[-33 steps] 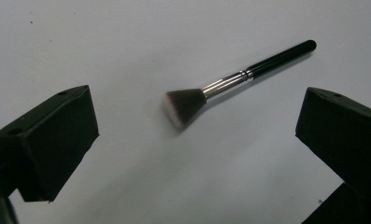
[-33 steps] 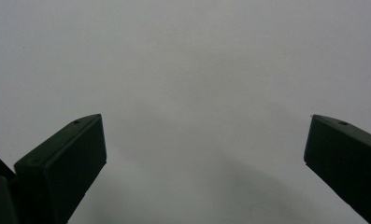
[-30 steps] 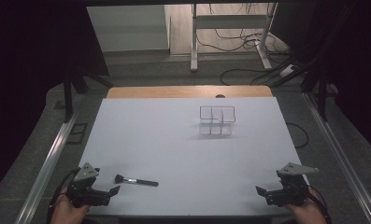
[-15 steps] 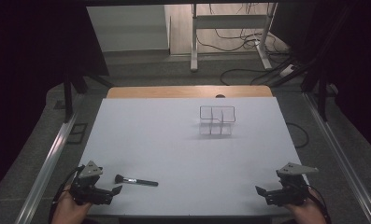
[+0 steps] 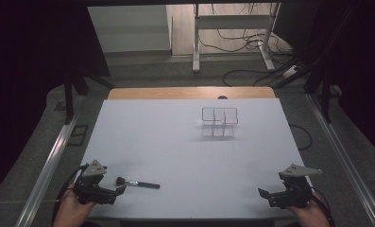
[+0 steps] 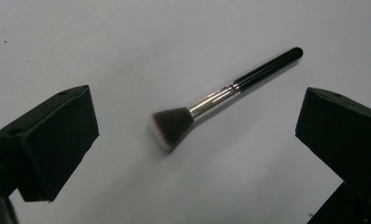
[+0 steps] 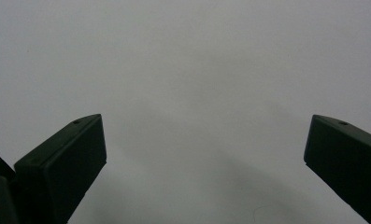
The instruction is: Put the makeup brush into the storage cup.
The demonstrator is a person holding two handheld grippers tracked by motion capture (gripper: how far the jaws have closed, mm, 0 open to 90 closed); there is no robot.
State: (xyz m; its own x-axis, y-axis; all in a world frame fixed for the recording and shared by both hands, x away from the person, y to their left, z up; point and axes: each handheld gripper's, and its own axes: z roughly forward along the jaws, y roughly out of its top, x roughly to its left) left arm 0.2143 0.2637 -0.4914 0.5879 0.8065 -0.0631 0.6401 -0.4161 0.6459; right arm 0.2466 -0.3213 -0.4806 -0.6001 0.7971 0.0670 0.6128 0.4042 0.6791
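A makeup brush (image 5: 138, 183) with a black handle, silver ferrule and dark bristles lies flat on the white table (image 5: 175, 146) near the front left. In the left gripper view the brush (image 6: 211, 100) lies between and just beyond my wide-apart jaws, bristles nearest me. My left gripper (image 5: 116, 194) (image 6: 197, 112) is open, just left of the bristles, touching nothing. My right gripper (image 5: 267, 196) (image 7: 204, 135) is open over bare table at the front right, holding nothing.
A clear, dark-rimmed organizer with compartments (image 5: 219, 122) stands right of centre towards the back. A wooden strip (image 5: 190, 93) runs along the table's far edge. Metal rails flank the table, with cables on the floor beyond.
My left gripper has edged slightly forward and right, closer to the brush's bristles. The right gripper and the brush have stayed put.
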